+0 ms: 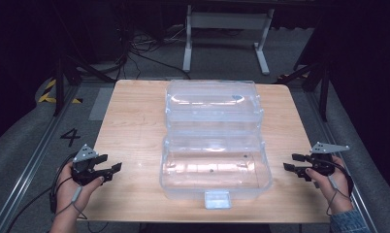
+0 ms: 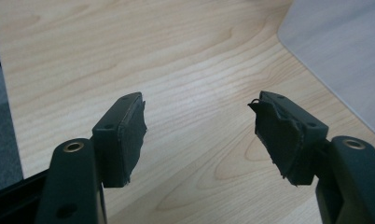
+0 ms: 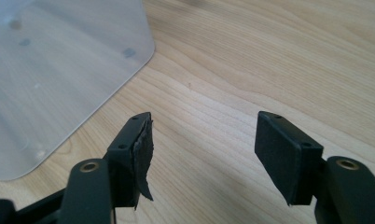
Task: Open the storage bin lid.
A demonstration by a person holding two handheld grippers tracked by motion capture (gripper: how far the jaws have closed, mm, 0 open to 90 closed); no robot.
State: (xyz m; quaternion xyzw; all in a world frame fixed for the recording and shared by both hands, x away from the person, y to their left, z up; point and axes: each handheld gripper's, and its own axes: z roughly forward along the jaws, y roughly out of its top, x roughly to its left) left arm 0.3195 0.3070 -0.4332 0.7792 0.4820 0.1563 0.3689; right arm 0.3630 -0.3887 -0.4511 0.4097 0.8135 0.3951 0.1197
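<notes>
Clear plastic box (image 1: pixel 215 162), hinged lid (image 1: pixel 212 104) thrown back and lying flat behind it; sits at the centre of the wooden table (image 1: pixel 130 126), latch tab (image 1: pixel 217 199) at the near edge. Interior looks bare.

Left gripper (image 1: pixel 107 169): held in a hand (image 1: pixel 72 189) at the near left corner, well apart from the box, jaws wide, nothing between them.

Right gripper (image 1: pixel 293 167): held at the near right edge, pointing toward the box, jaws wide, nothing held. One pad (image 3: pixel 142 149) frayed.
</notes>
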